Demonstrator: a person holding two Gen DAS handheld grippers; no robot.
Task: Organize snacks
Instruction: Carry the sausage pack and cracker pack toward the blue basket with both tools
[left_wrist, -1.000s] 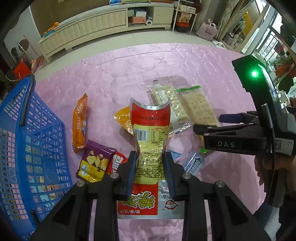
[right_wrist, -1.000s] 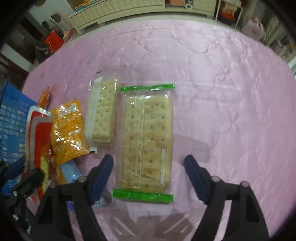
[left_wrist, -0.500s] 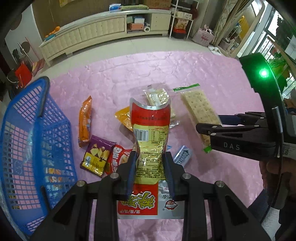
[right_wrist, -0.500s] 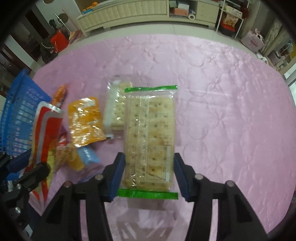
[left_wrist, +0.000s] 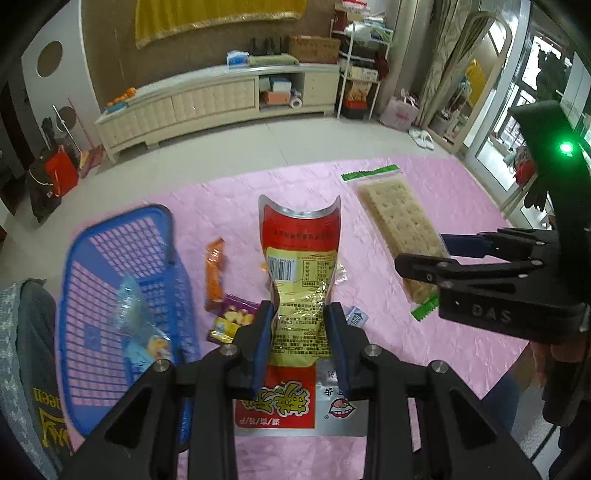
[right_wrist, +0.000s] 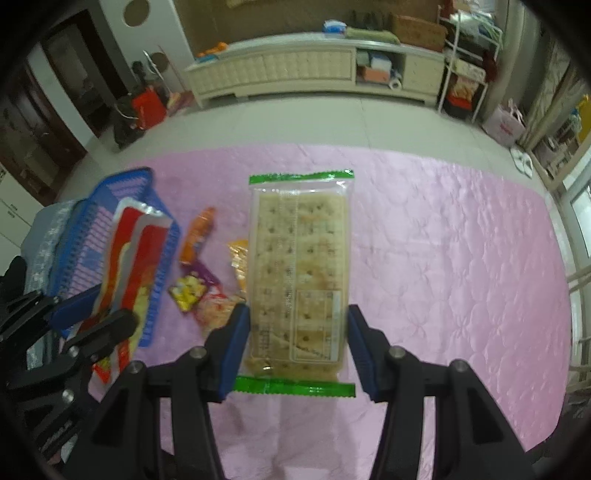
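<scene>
My left gripper (left_wrist: 300, 325) is shut on a red and gold snack bag (left_wrist: 300, 266) and holds it above the pink table, right of the blue basket (left_wrist: 122, 295). My right gripper (right_wrist: 297, 328) is shut on a clear cracker pack with green ends (right_wrist: 299, 273), lifted off the table. The cracker pack (left_wrist: 400, 225) and the right gripper (left_wrist: 436, 258) also show in the left wrist view. The red bag (right_wrist: 129, 254) and the left gripper (right_wrist: 92, 317) show at the left of the right wrist view, in front of the basket (right_wrist: 103, 221).
On the pink tablecloth (right_wrist: 443, 258) lie an orange stick pack (left_wrist: 215, 269), a purple chip bag (left_wrist: 232, 321), a small blue-white packet (left_wrist: 355, 316) and a yellow-orange pack (right_wrist: 239, 264). The basket holds a few small packets (left_wrist: 140, 332). A white cabinet (left_wrist: 207, 103) stands across the floor.
My right gripper closed on the cracker pack and lifted it off the table. Both grippers rose with their packs, and the basket came further into view.
</scene>
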